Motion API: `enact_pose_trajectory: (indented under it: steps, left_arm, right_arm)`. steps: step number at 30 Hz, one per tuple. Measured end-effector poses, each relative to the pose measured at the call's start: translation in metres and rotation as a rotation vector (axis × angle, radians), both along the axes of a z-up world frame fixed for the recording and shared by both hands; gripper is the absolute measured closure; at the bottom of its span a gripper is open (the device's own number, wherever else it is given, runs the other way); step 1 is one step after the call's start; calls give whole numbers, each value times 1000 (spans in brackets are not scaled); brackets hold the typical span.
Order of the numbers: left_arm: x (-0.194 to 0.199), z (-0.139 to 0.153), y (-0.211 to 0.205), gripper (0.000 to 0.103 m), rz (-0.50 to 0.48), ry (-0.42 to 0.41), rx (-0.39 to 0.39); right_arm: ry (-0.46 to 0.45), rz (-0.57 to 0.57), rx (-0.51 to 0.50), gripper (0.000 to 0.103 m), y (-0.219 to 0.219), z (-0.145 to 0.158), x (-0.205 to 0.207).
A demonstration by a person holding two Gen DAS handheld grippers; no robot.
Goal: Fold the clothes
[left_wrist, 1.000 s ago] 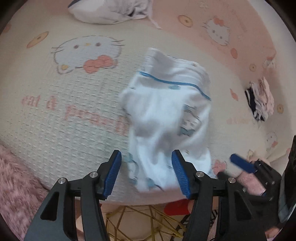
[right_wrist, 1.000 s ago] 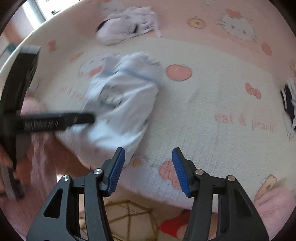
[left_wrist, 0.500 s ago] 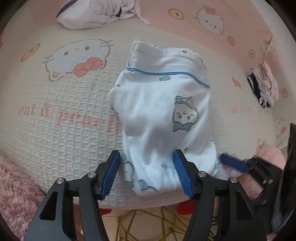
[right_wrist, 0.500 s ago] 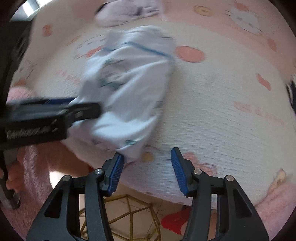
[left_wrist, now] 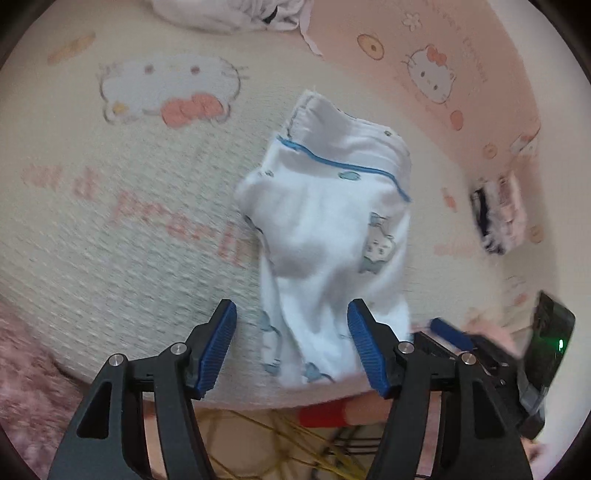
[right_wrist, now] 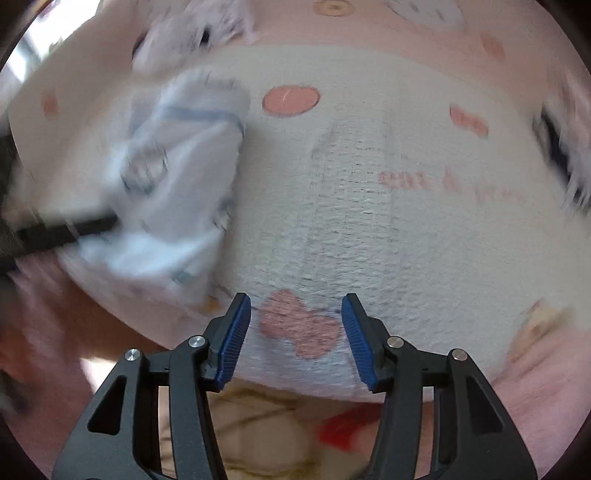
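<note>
Across the middle of the left wrist view lies the garment (left_wrist: 325, 236) — small white trousers, folded, with a ribbed waistband at the top, a thin blue line under it and pale blue cartoon prints, one on its right side and more along the lower hem. It rests on a cream mat (left_wrist: 122, 229) printed with cat faces, bows and pink lettering. The left gripper (left_wrist: 291, 343) hangs over the hem; its jaws have just been opening and stand wide, the cloth between them but not pinched. At lower right the right gripper (left_wrist: 448, 330) shows one blue finger, just beside the hem. A white heap (left_wrist: 229, 13) sits at the top edge, and a dark-and-pink stack (left_wrist: 498, 218) at the right.

From the right wrist view, badly blurred, the garment (right_wrist: 177, 184) lies at left on the mat (right_wrist: 369, 221), with the left gripper's black finger (right_wrist: 66, 230) reaching its edge. The right gripper (right_wrist: 296, 332) stands about half open over a pink bow — nothing held. The heap (right_wrist: 184, 33) is at upper left.
</note>
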State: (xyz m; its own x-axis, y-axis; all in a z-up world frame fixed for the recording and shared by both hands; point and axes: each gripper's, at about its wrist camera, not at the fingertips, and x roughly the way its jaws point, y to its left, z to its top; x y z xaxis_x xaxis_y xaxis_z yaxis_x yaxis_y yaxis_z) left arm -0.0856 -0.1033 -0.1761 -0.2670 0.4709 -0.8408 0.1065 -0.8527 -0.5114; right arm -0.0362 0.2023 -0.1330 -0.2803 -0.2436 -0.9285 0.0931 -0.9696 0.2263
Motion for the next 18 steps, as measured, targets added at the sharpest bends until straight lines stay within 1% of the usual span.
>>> enact_pose_trajectory:
  steps: [2,3,4,5,6,7,8,9,10,12,13,14,18]
  left_arm:
    - [7,-8,1,38,2,-25,44]
    - [9,-9,1,40,5,-31,45]
    - [10,-10,1,43,9,-32,42]
    - [9,-8,5,56,12,-35,31]
    - [5,-10,5,63,15,-41,21]
    - [4,-12,4,63,23,-42,23]
    - [-2,-9,12,65,30,-43,27]
    - [1,-7,10,67,34,-43,34]
    - [4,-7,5,68,30,-44,38]
    - [6,-5,1,69,18,-45,42]
    - [6,-5,2,70,6,-44,40]
    - [6,-5,4,72,-7,-44,35]
    - [10,-7,19,73,-34,-67,61]
  right_arm:
    - [-57,-60,-251,49,12,-2,-1]
    - [-90,-82,-368,49,15,-5,0]
    - [-113,-92,-420,49,12,-9,1]
    - [-137,-101,-472,49,10,-13,2]
    - [-155,-80,-466,49,3,-15,3]
    - [-173,-59,-459,50,-3,-18,4]
    - [-173,-19,-411,51,-13,-18,5]
    - [-173,20,-362,52,-22,-19,6]
    - [-144,46,-308,54,-29,-14,7]
    - [-119,37,-269,60,-29,-11,9]
    - [-102,25,-255,65,-31,-8,8]
    - [-76,3,-240,68,-24,-5,7]
    - [-16,-64,-224,69,-10,3,-3]
